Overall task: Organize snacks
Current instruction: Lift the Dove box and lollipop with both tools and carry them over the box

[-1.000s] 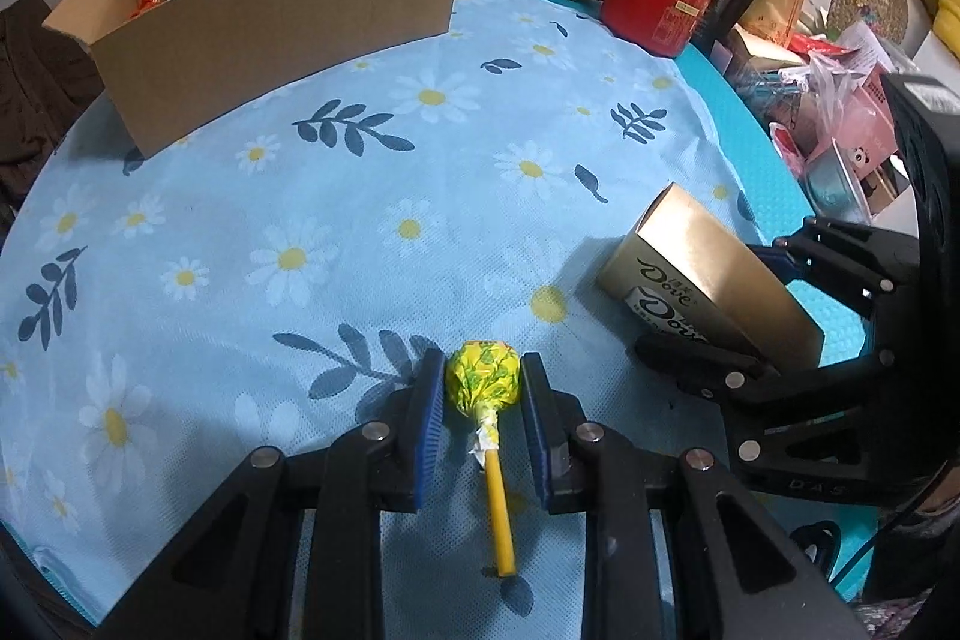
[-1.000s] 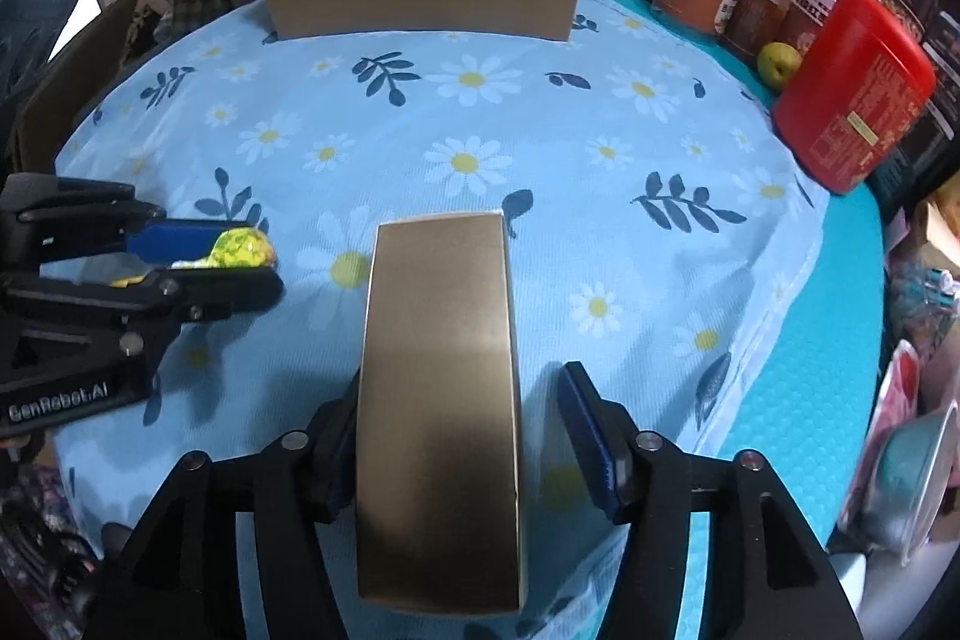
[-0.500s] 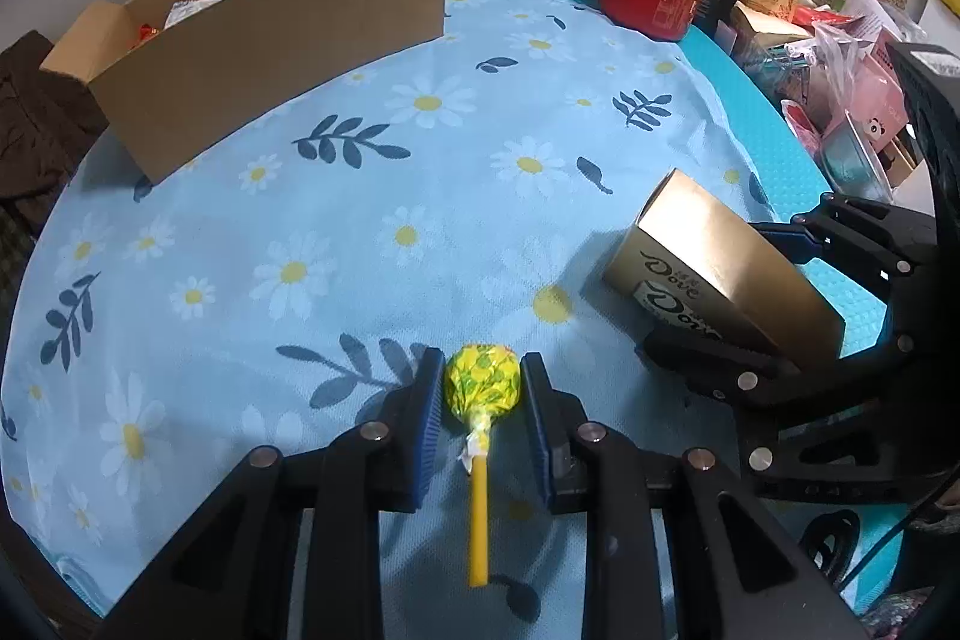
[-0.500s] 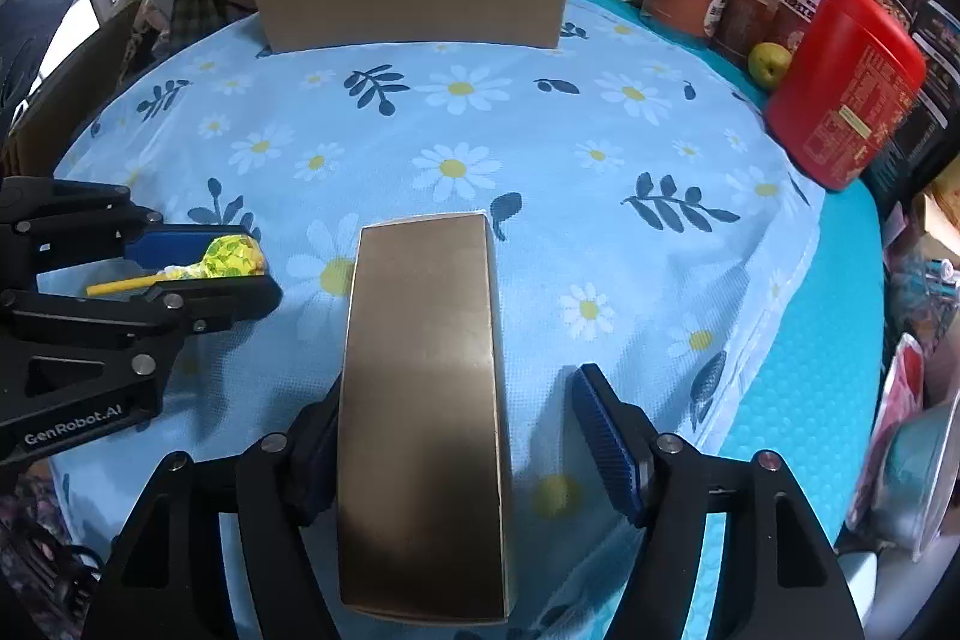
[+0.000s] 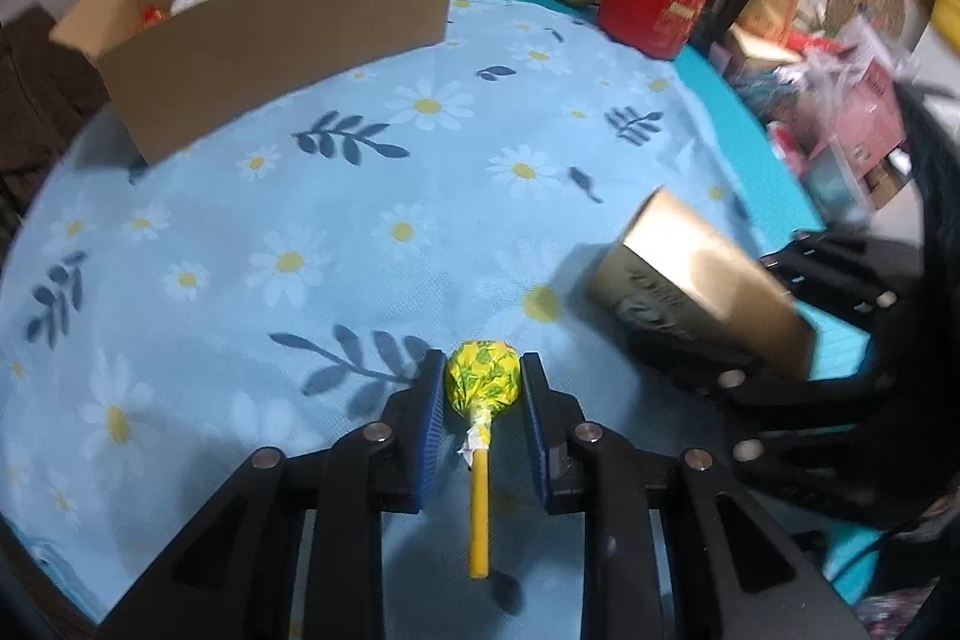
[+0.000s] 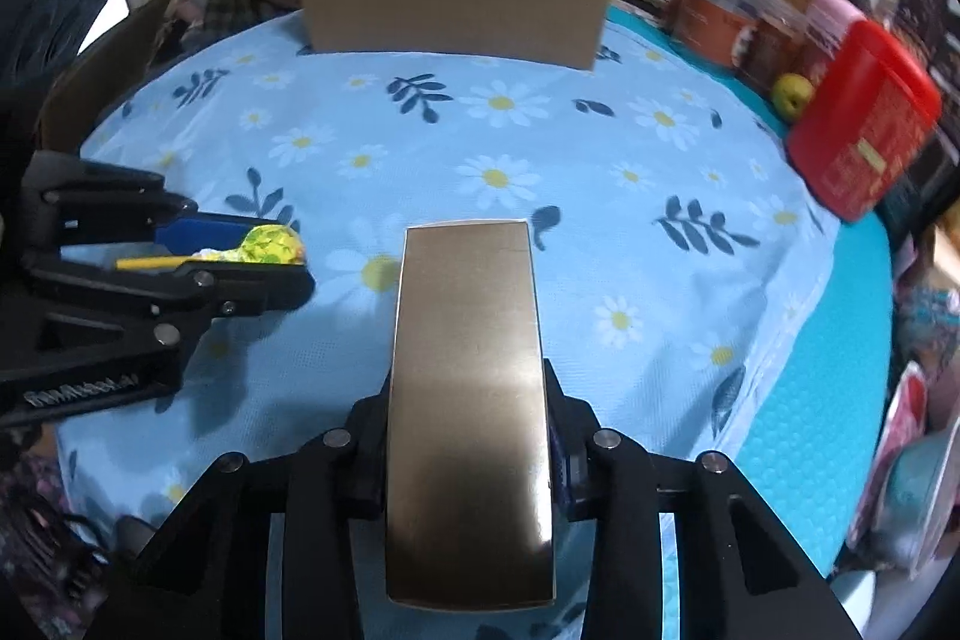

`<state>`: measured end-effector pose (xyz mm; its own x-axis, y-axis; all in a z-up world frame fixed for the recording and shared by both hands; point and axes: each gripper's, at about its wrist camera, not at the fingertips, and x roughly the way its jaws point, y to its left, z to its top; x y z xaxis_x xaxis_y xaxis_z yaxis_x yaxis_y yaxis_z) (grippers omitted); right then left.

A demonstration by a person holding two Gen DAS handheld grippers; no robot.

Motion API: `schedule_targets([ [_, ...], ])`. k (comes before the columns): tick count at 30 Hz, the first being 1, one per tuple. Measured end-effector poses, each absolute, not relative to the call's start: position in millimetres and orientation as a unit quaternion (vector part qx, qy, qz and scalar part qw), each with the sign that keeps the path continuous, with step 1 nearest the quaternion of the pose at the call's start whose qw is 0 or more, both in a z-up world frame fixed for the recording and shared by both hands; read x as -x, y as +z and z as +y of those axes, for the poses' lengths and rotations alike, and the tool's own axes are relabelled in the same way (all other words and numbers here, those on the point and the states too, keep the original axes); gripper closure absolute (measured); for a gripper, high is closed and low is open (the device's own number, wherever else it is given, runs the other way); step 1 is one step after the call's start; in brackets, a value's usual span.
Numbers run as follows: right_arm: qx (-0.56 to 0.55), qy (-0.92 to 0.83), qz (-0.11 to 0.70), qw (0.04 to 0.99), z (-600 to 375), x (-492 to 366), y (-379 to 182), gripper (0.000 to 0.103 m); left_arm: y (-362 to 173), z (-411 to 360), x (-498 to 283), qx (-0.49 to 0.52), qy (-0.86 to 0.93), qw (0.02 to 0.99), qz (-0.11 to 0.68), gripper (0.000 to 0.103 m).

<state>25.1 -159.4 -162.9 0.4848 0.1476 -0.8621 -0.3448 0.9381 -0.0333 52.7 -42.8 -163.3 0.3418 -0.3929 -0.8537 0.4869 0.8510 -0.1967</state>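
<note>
Gold card fills your right wrist view: the gold box (image 6: pixel 468 400) sits lengthwise between the fingers of your right gripper (image 6: pixel 468 436), whose jaws have just been closing and now press on both long sides of it. In the left wrist view the same box appears tilted, its far end raised above the daisy-print tablecloth (image 5: pixel 360 220) (motion blur hides whether the near end touches the cloth). Your left gripper (image 5: pixel 483 388) is clamped on the yellow-wrapped head of the lollipop (image 5: pixel 482 381), with the yellow stick running back between the fingers toward the camera. The two grippers sit near each other, side by side. The open cardboard box (image 5: pixel 282 34) stands at the far edge of the cloth with snack packets inside, well apart from both grippers.
</note>
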Motion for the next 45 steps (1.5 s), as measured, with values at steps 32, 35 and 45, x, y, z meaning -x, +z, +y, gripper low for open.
schedule_targets([
  [32,0.096,0.209,0.392,0.891,-129,-17,-60,0.066,-60,-1,-46,-0.026,-0.27,0.884,0.381,0.079],
  [35,0.095,0.219,0.38,0.894,-129,-22,-45,0.066,-47,1,-51,-0.025,-0.266,0.893,0.363,0.079],
  [45,0.11,0.227,0.335,0.908,-125,-51,-1,0.066,-6,2,-78,-0.025,-0.261,0.917,0.302,0.079],
])
